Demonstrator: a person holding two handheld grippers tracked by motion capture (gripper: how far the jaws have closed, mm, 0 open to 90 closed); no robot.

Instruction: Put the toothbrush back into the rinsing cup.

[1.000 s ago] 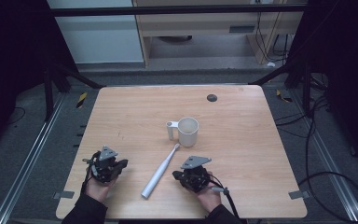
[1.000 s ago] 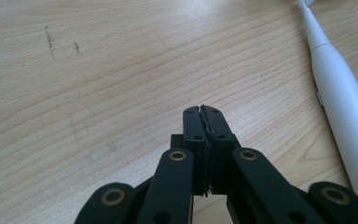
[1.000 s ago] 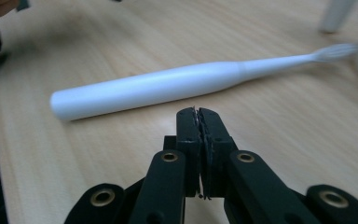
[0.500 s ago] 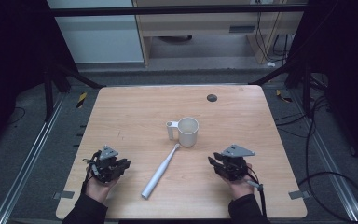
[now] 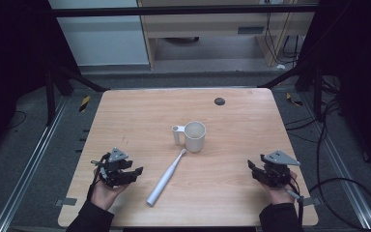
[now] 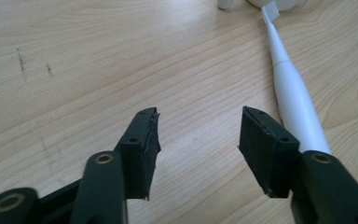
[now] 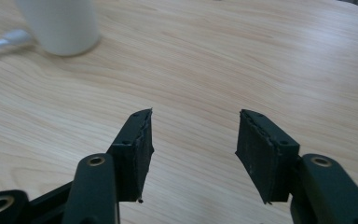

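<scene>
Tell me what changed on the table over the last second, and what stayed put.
The right gripper slid away from the toothbrush toward the table's right edge. The jaws of both it and the left gripper have just been opening, with nothing between them. Nothing was taken hold of. The left gripper kept its place; the toothbrush and the cup lie as before.

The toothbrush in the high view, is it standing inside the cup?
No, the toothbrush lies flat on the table, with its brush head close to the base of the cup.
</scene>
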